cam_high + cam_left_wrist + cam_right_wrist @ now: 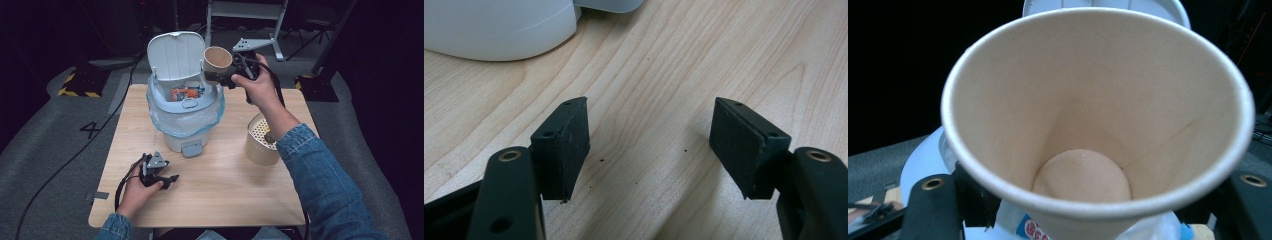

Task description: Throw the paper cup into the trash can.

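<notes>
Writing is scarce here: a number 4 (90, 129) is marked on the grey floor left of the desk (225, 185), and the orange and blue wrappers (186, 93) inside the bin carry print too small to read; the same goes for the red characters on a wrapper edge below the cup in the right gripper view.

The paper cup (217, 60) is held above the far right rim of the white pedal bin (184, 107), whose lid (175, 54) stands open and whose pale blue liner (187, 120) folds over the rim. The cup is tipped, its long axis running roughly level, its mouth facing the camera that rides on the gripper; its inside looks empty. The right gripper (216, 76) has its fingers closed on the cup's wall.

The left gripper (170, 180) rests low over the near left of the desk, fingers (566, 145) spread apart with bare wood between them.

A cream perforated canister (261, 141) stands at the right, partly behind the person's right forearm
</notes>
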### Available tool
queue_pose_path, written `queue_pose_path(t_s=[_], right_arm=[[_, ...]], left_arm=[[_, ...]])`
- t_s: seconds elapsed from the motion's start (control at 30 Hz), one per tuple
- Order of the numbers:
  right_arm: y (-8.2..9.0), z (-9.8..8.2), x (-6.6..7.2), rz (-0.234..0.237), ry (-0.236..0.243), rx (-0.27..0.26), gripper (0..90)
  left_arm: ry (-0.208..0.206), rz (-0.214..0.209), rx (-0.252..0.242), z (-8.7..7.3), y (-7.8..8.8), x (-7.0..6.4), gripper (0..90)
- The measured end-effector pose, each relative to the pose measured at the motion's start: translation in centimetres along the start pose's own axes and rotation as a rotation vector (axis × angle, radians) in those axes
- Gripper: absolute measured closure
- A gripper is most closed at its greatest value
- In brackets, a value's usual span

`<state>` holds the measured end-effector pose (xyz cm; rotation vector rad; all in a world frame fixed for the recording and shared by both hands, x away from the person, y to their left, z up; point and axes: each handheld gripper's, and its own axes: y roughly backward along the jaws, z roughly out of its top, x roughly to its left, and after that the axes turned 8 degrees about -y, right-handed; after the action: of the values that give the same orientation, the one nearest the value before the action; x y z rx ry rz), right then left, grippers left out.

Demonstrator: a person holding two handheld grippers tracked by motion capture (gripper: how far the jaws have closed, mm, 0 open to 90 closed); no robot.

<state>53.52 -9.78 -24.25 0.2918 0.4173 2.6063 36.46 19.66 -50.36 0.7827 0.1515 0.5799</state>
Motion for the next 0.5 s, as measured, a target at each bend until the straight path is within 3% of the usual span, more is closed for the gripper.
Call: queue_pose_path(t_s=[0.5], right_arm=[[-4.5, -0.3, -0.1, -0.053, -0.002, 0.04, 29.6]], left_arm=[[0.001, 0.0, 0.0, 0.1, -0.1, 0.1, 32.5]])
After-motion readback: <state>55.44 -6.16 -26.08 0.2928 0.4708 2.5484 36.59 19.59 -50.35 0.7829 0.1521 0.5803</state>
